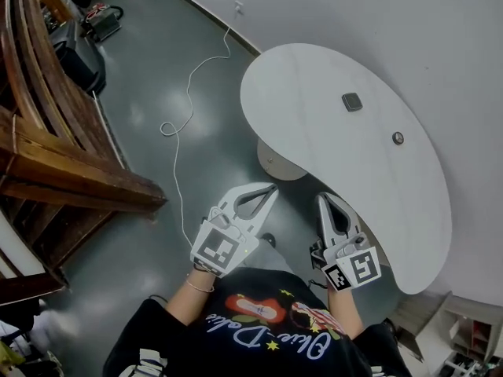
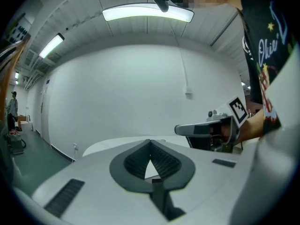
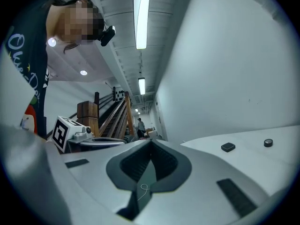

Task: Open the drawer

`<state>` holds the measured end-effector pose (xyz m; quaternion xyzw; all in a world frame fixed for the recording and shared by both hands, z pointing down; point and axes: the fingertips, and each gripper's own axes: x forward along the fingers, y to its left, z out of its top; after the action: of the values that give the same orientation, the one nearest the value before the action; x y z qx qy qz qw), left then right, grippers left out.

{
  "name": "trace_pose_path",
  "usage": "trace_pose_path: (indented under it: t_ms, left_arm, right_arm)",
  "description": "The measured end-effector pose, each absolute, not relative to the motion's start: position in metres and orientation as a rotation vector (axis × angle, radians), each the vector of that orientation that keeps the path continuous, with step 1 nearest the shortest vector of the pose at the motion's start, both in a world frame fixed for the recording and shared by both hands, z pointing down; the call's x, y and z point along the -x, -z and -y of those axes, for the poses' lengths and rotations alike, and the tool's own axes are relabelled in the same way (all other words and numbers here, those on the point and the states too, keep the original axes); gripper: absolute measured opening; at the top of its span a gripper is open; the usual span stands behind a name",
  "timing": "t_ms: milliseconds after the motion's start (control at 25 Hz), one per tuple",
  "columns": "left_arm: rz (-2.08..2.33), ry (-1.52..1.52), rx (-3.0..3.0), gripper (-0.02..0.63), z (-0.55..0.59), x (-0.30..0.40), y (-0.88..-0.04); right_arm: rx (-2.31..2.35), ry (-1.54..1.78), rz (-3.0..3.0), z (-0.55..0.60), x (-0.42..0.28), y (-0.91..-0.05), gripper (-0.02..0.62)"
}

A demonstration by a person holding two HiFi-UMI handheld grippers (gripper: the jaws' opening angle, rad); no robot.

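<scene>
The left gripper [image 1: 274, 186] and the right gripper [image 1: 323, 198] are both closed, with nothing between the jaws, and are held side by side near the edge of the white curved table [image 1: 314, 85]; the drawer cannot be made out in any view

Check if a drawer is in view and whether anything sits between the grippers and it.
No drawer shows in any view. Both shut and empty, the left gripper and the right gripper hang by the white table's near edge, nothing visible between. A dark square thing and a round thing lie farther off on top.
</scene>
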<state>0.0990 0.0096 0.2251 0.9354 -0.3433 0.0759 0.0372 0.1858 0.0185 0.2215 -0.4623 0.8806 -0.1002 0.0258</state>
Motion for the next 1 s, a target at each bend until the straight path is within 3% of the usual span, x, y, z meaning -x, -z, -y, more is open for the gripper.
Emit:
trace_pose_path:
  t_ms: [400, 1000]
  left_arm:
    - [1.082, -0.316, -2.858, 0.002, 0.017, -0.115, -0.276]
    - [1.036, -0.338, -2.809, 0.002, 0.075, -0.087, -0.394]
  right_arm:
    - [1.359, 0.410, -2.753, 0.015, -0.200, -0.268, 0.000]
    - [1.389, 0.526, -2.824, 0.066, -0.145, -0.369, 0.000]
